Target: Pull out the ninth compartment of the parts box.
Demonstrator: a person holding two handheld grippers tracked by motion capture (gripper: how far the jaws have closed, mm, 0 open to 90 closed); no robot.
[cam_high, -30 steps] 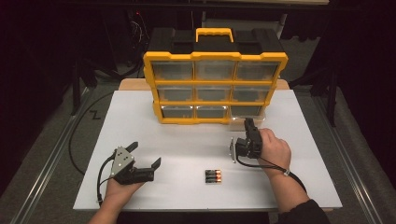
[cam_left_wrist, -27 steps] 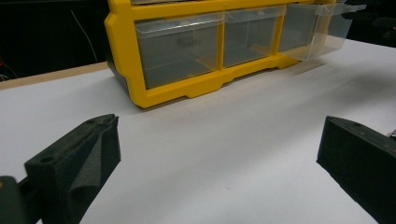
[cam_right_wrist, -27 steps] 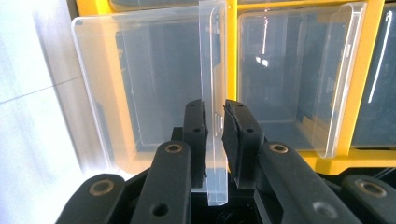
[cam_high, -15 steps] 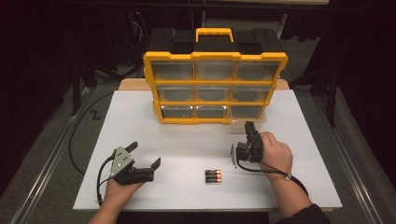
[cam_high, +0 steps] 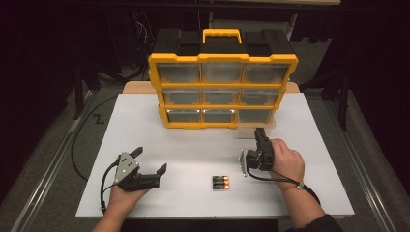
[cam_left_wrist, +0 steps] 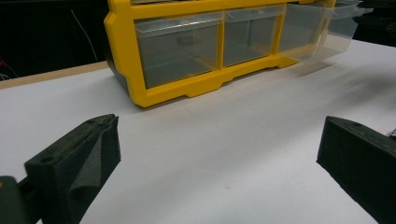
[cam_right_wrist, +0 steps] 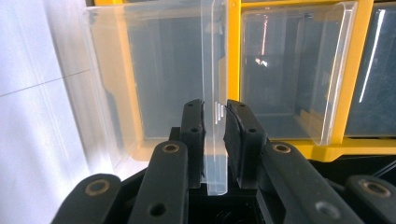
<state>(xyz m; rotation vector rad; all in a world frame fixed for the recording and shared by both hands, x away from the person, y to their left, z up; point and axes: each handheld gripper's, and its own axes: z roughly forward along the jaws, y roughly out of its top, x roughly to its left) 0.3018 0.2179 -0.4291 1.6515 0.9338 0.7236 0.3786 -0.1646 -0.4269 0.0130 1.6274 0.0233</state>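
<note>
Your white bench (cam_high: 145, 121) carries the yellow organiser (cam_high: 222, 89) at its far middle, three rows of clear drawers upright in its frame; the bottom-right drawer (cam_right_wrist: 154, 84) stands pulled partway out toward you, its front lip caught in your right tool (cam_right_wrist: 215, 126), whose pads sit close on either side of that thin clear tab; I judge them clamped on it, though a sliver of slack may remain. Your left tool (cam_high: 145, 169) rests near the left edge of the bench, jaws wide apart with nothing between them. A small pack of batteries (cam_high: 220, 182) lies near you, between both hands. The step in hand looks like opening that drawer; next, draw it straight toward you, level, so it clears without tipping; then release and go for the batteries.
</note>
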